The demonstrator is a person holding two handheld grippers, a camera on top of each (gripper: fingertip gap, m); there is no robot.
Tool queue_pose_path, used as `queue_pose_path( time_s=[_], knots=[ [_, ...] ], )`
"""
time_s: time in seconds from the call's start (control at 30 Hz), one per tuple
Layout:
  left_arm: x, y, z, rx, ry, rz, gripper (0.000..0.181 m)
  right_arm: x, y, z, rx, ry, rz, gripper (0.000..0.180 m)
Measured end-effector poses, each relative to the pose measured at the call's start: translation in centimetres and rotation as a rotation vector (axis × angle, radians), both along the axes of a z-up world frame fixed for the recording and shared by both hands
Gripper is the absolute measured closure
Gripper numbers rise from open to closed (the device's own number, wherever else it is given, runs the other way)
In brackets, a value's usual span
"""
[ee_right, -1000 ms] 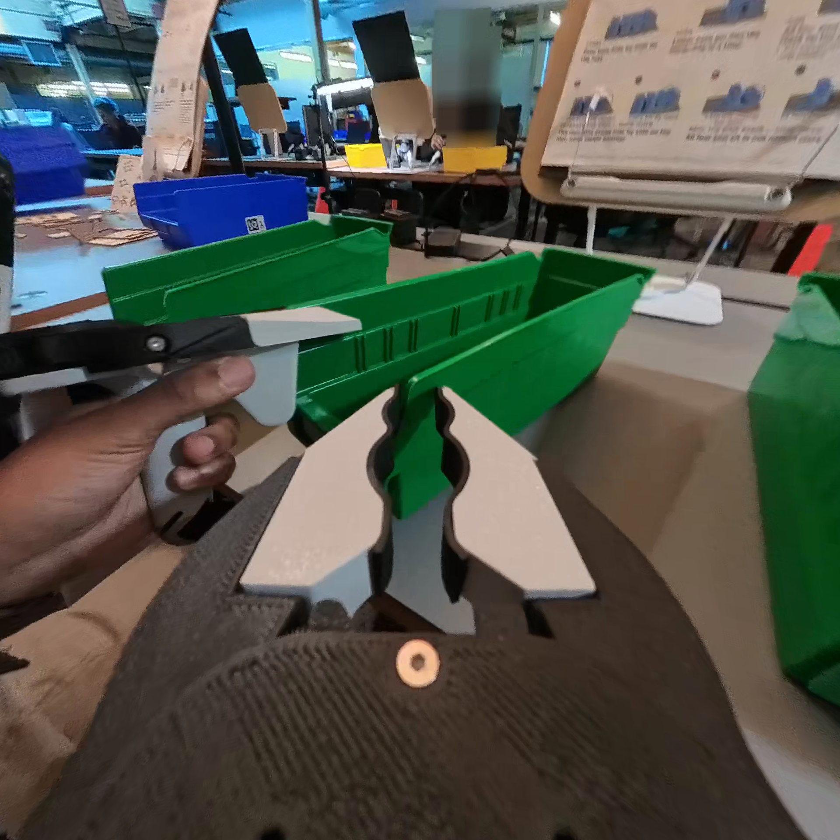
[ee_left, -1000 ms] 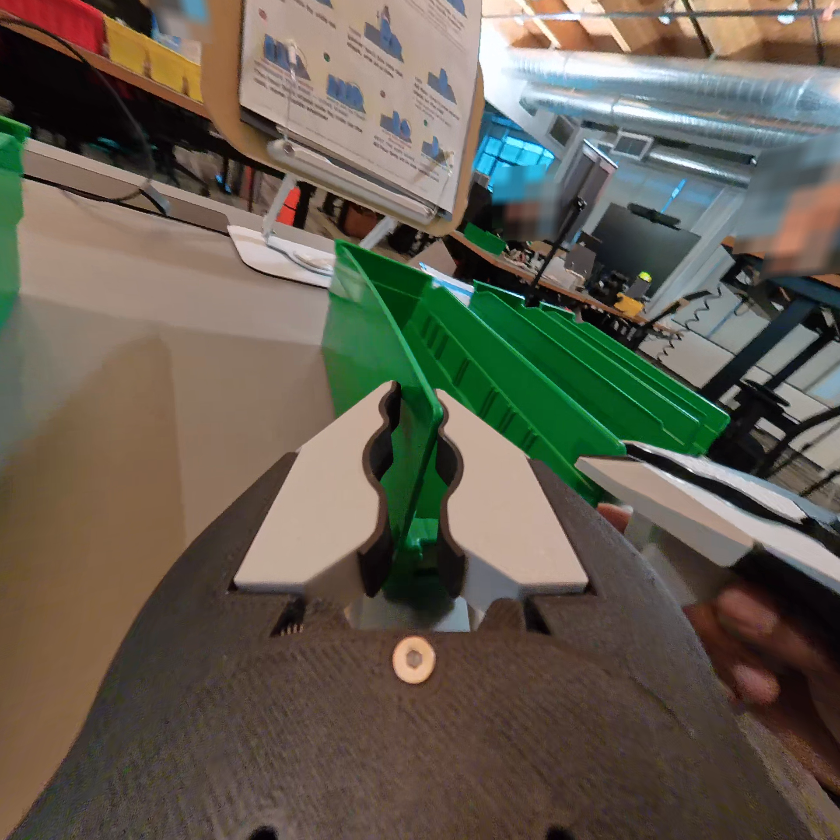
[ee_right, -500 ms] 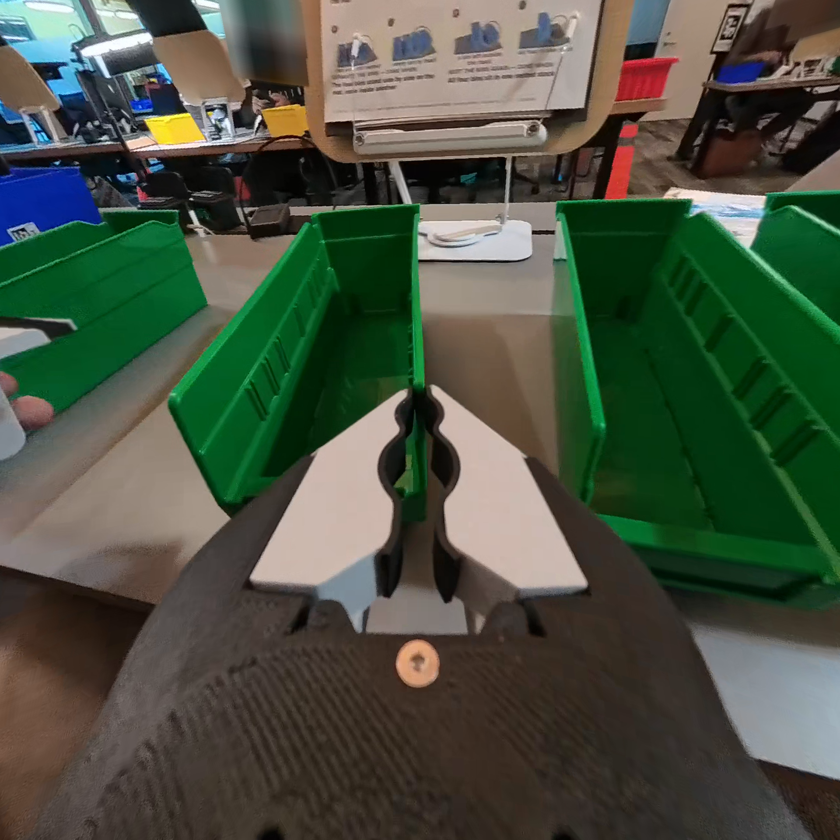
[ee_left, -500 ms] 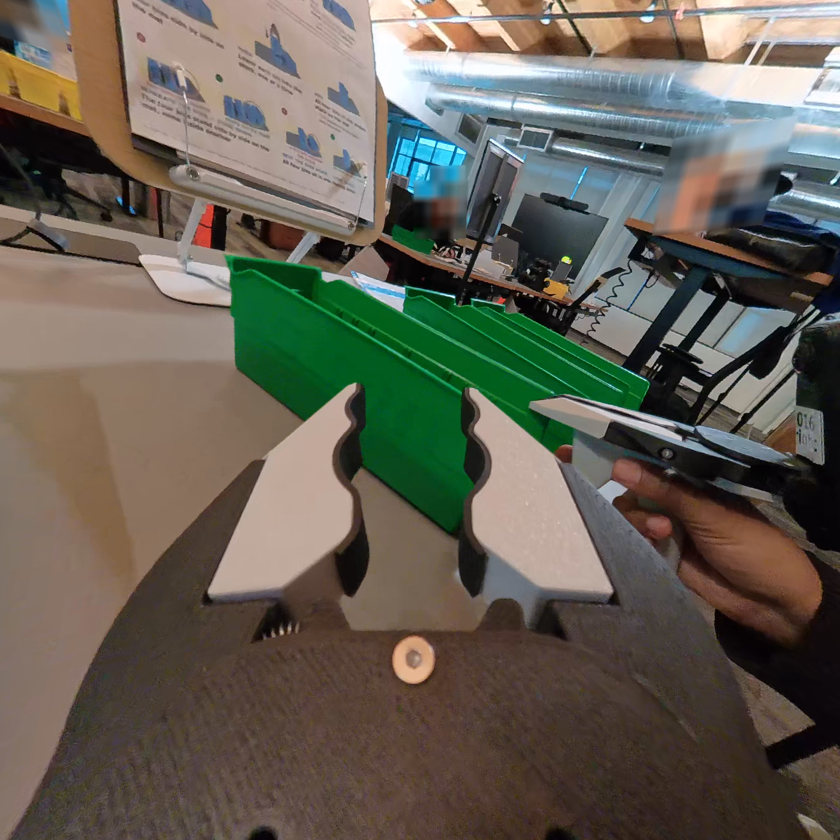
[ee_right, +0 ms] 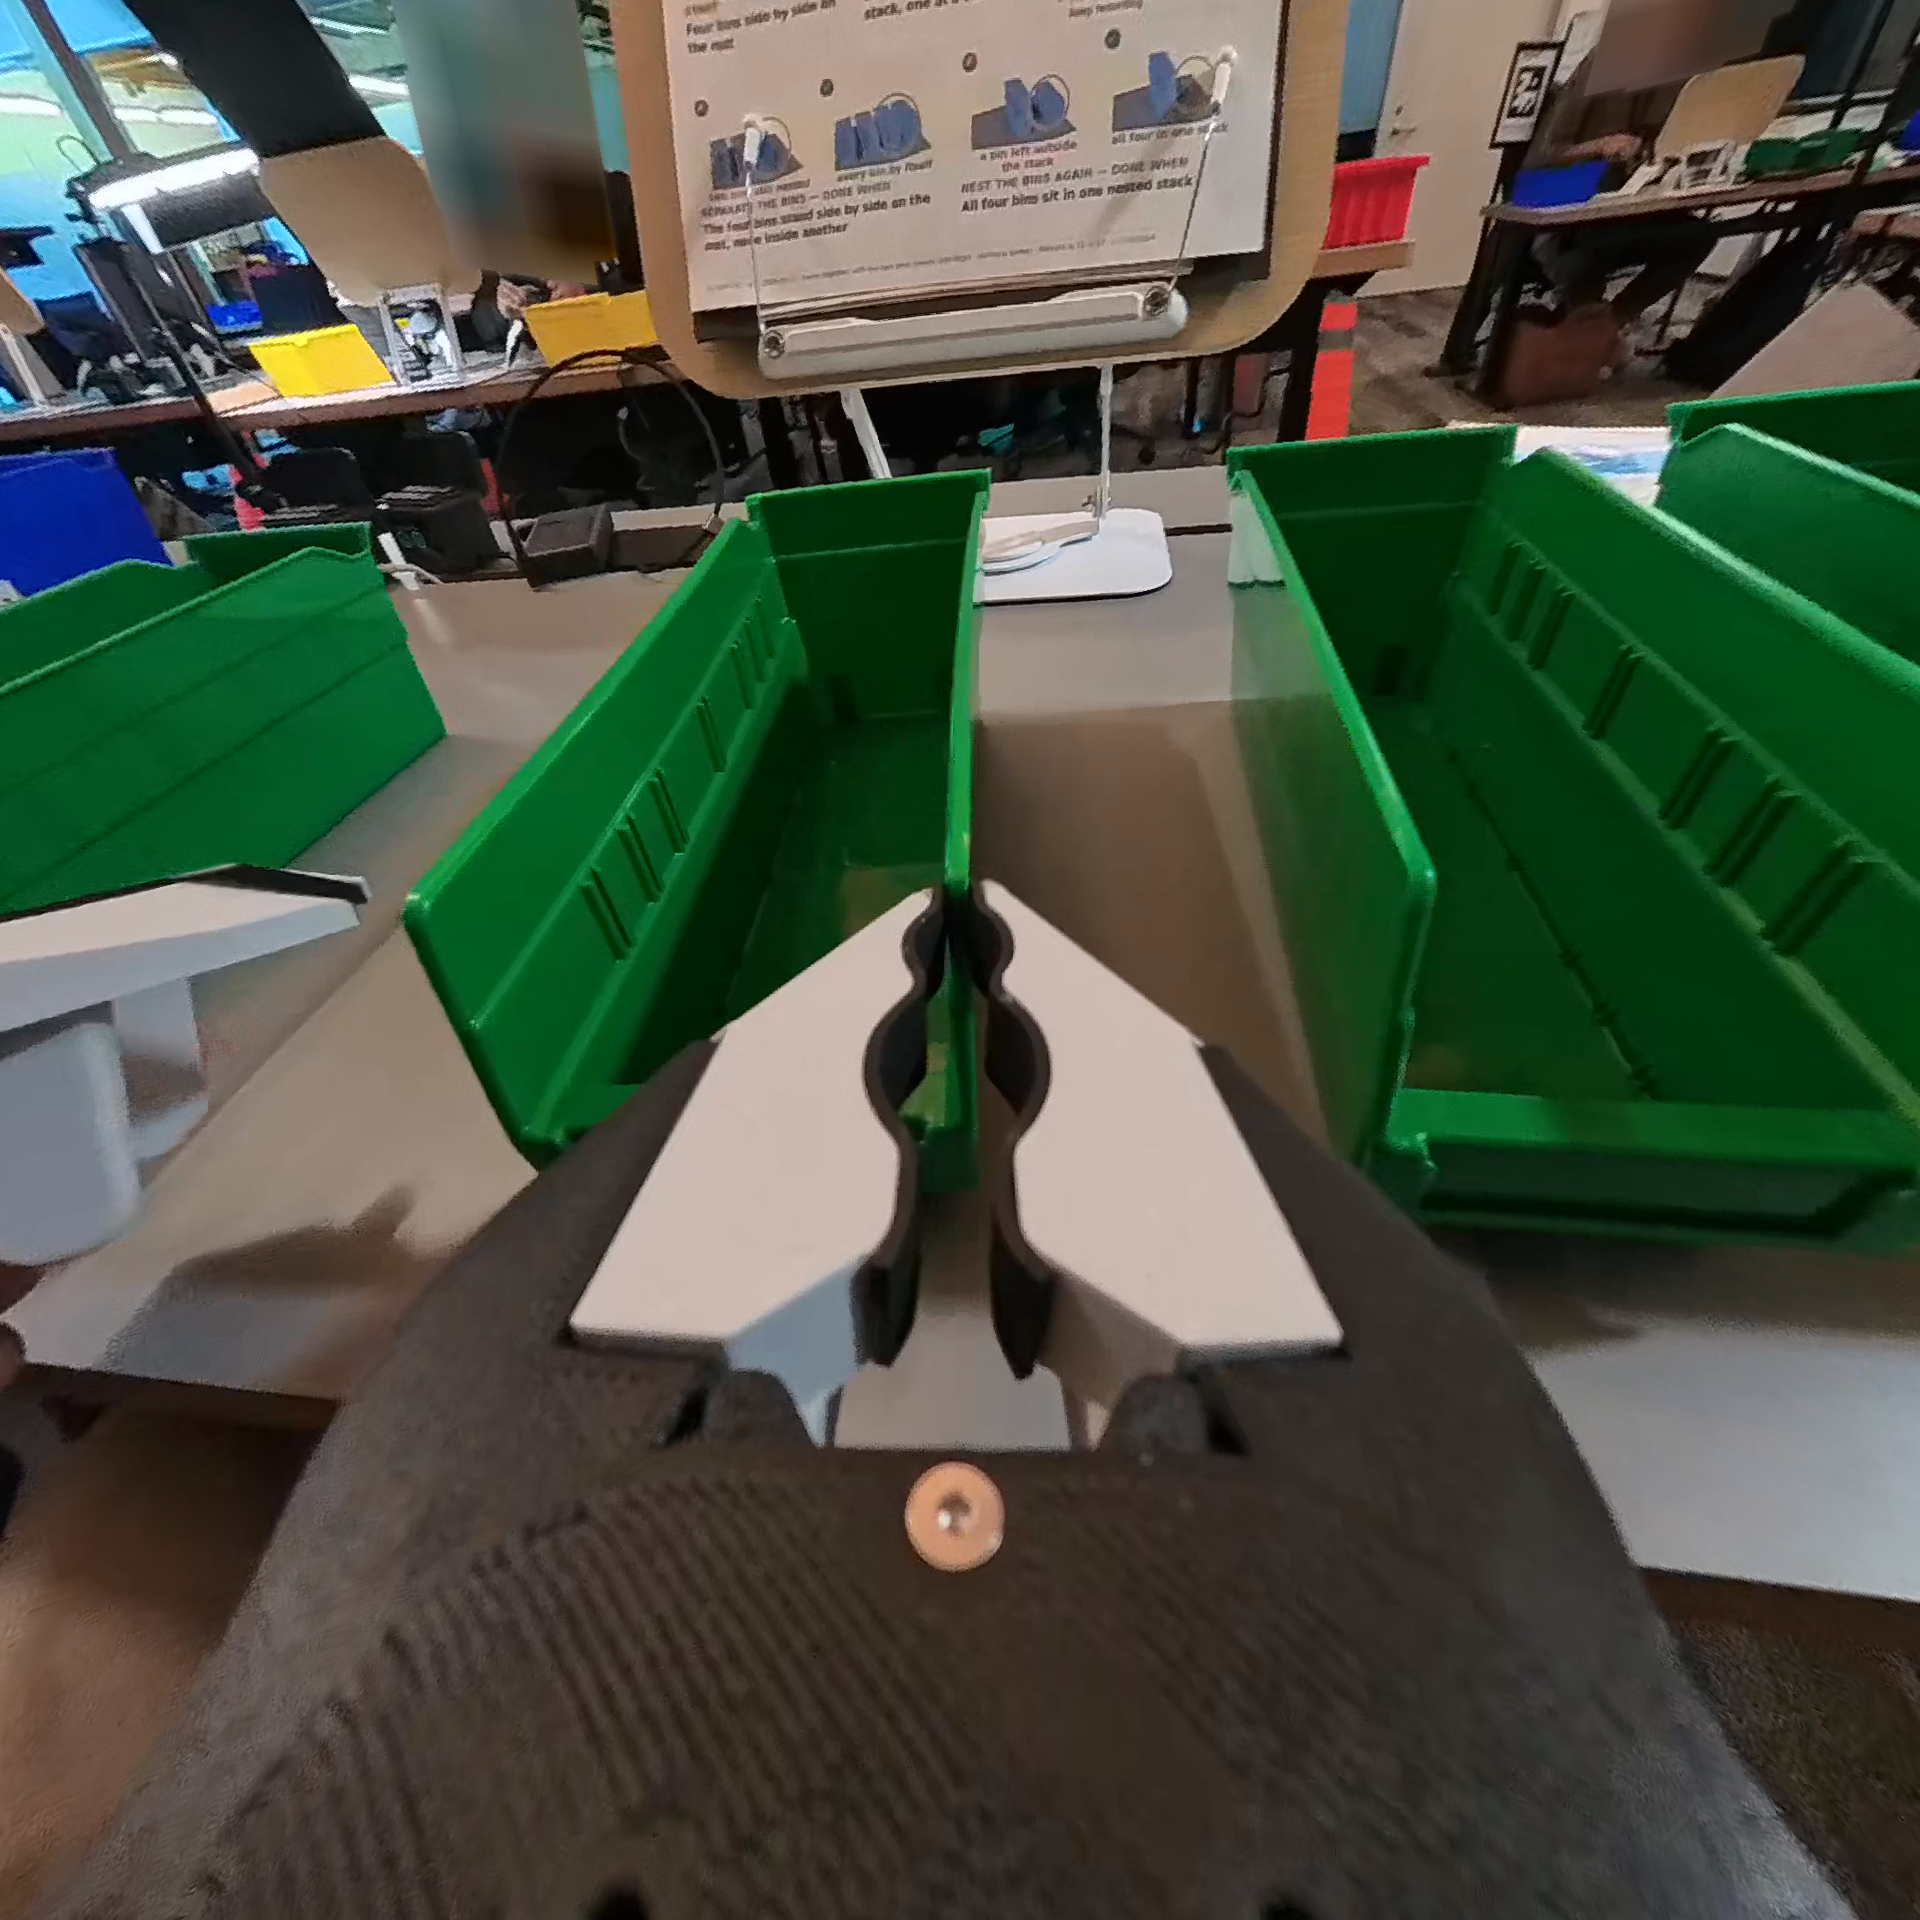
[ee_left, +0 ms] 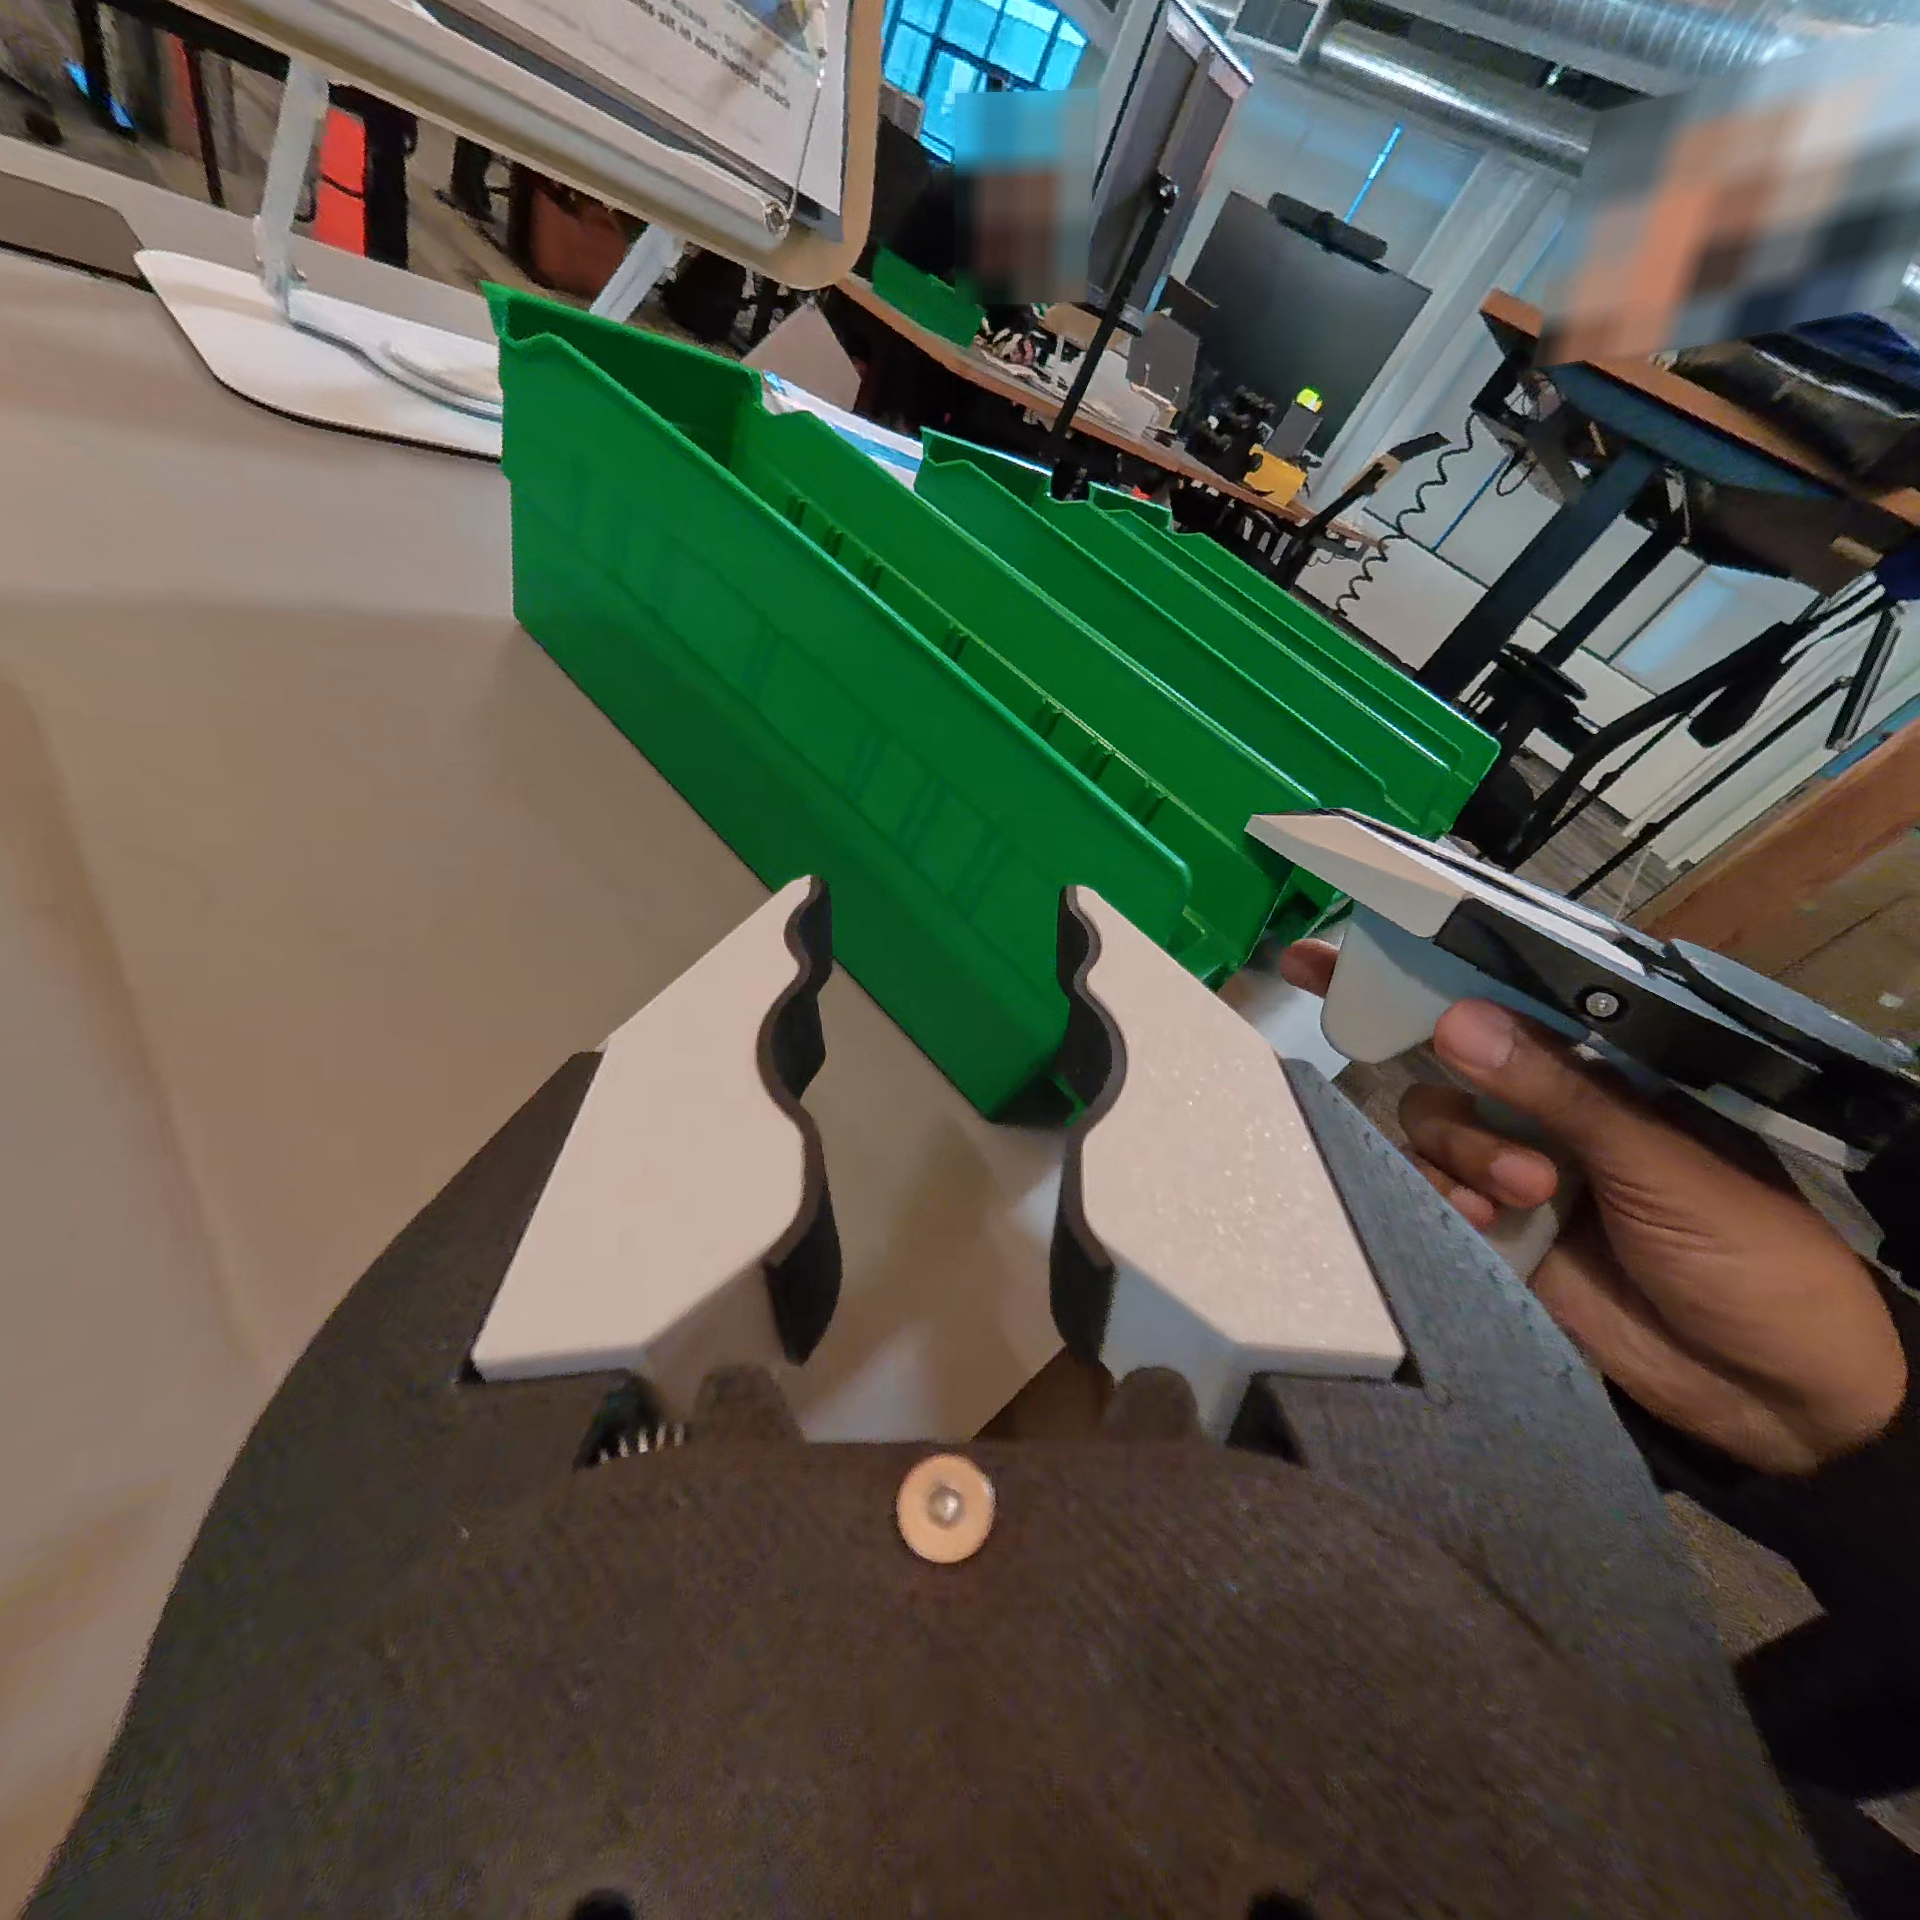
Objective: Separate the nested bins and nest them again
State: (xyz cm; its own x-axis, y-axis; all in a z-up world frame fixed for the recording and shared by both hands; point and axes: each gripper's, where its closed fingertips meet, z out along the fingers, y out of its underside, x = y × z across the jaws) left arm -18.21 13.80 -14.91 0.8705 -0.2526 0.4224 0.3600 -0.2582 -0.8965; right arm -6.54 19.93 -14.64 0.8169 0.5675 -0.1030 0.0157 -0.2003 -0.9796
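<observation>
Four green bins stand apart on the grey table (ee_right: 1101, 790), none inside another, so separating looks done or all but done, with nesting again all still to do. Right wrist view, left to right: far-left bin (ee_right: 208, 707), with the left gripper's finger tip showing just near of it at the left edge; middle bin (ee_right: 665, 831); a gap of bare table; right bin (ee_right: 1621, 831); a fourth bin (ee_right: 1808, 488) at the far right edge. The right gripper (ee_right: 956, 925) is clamped on the middle bin's right wall at the near corner, and the bin sits flat on the table. An instruction board on a white stand (ee_right: 1081, 551) is beyond the bins. In the left wrist view the left gripper (ee_left: 943, 914) is spread wide and empty, just near of the middle bin's near end, not touching as far as can be told; the hand (ee_left: 1662, 1226) working the right gripper shows at the right. Versus one second ago: the left gripper then pinched that bin's wall and the bin was tilted up; it let go by half a second ago. The right gripper went from loose around the wall to closed on it, and the bin has been set down level.
</observation>
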Motion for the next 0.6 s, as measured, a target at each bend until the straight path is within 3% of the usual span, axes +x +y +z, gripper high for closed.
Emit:
queue_pose_path(
  time_s=[0.03,0.2,0.3,0.43,0.6],
  knots=[
    [-0.2,0.1,-0.1,-0.012,-0.004,0.009,0.140,0.2,0.2,0.0,0.004,0.004,-0.015,0.176],
    [-0.3,0.2,-0.2,-0.019,0.043,0.021,0.133,0.2,0.2,0.0,-0.050,0.093,0.011,0.173],
    [-1.1,0.4,-0.3,-0.031,0.214,0.070,0.125,-0.4,-0.5,0.7,-0.008,0.086,0.051,0.171],
    [-4.6,-0.5,2.7,0.037,0.366,0.254,0.126,-1.1,-1.7,2.9,0.158,0.011,0.099,0.143],
    [-10.1,-4.5,7.1,0.156,0.435,0.510,0.128,-2.1,-3.6,4.6,0.356,-0.089,0.152,0.141]
  ],
)
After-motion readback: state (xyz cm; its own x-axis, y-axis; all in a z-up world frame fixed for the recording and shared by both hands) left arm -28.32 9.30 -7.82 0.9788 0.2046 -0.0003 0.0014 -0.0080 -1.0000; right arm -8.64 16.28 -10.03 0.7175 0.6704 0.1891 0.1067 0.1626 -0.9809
